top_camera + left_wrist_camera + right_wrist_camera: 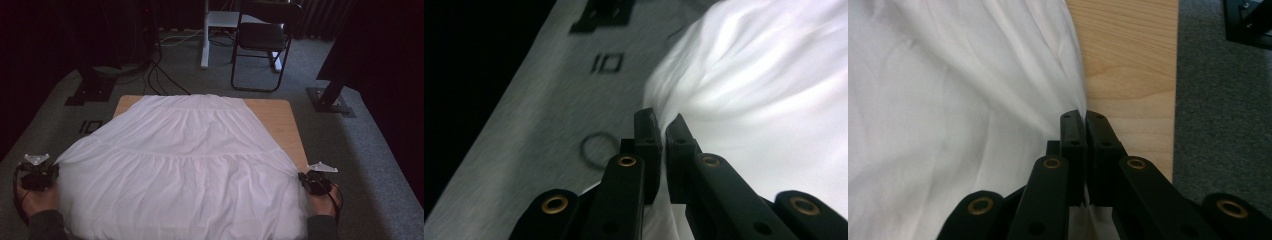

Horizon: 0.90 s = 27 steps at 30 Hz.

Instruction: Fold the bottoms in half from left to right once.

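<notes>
Between the two tongs a white skirt (185, 165) lies spread across the wooden bench (280, 117), its tiered cloth covering most of the top and hanging over the near edge. At the cloth's left edge, the left tongs (56, 169) are clamped on a pinch of the fabric; the left gripper view shows the skirt (754, 85) drawn into taut folds that run into the closed jaws of the left tongs (663, 125), with grey carpet (549, 115) beyond them. At the cloth's right edge, the right tongs (301, 176) grip the fabric the same way; the right gripper view shows the jaws of the right tongs (1083, 116) pressed together on the skirt's (958, 110) border, bare bench wood (1128, 70) just past them. Each pair of tongs is held by a hand entering from the near side. Far beyond both tongs, a black chair (265, 37) stands on the carpet.
</notes>
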Each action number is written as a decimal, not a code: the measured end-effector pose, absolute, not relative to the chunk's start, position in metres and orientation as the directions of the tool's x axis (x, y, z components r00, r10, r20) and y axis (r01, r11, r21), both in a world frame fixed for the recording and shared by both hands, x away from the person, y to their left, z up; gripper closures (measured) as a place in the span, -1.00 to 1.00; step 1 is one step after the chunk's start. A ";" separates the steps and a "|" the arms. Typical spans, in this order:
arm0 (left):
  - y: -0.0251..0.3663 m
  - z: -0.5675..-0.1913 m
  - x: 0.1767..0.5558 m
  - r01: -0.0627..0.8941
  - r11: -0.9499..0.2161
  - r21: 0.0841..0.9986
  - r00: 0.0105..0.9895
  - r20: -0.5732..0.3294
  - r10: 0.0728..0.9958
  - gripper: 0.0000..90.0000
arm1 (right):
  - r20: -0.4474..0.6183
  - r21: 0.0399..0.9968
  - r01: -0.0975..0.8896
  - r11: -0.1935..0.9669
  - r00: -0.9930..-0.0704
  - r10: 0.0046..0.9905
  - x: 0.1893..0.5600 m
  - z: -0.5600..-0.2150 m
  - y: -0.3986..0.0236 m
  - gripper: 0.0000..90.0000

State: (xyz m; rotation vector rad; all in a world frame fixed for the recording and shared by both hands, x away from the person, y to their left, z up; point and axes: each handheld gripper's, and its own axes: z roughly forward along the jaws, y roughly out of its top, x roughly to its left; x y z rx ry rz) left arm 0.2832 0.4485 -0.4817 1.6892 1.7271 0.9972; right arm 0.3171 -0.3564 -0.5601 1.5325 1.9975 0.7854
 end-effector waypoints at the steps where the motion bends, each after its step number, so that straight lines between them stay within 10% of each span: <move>1: 0.443 -0.476 0.281 0.590 -0.061 0.805 -0.059 0.119 0.991 0.95 | -0.036 0.706 0.679 0.201 -0.250 0.968 0.317 -0.560 -0.356 0.92; 13: 0.298 -0.403 0.277 0.376 -0.368 0.850 0.449 0.181 0.875 0.95 | -0.001 0.719 0.670 0.185 -0.266 0.964 0.316 -0.562 -0.357 0.89; 27: 0.054 -0.388 0.313 0.115 -0.535 0.837 0.881 0.164 0.445 0.95 | 0.007 0.724 0.665 0.184 -0.274 0.962 0.315 -0.563 -0.357 0.89</move>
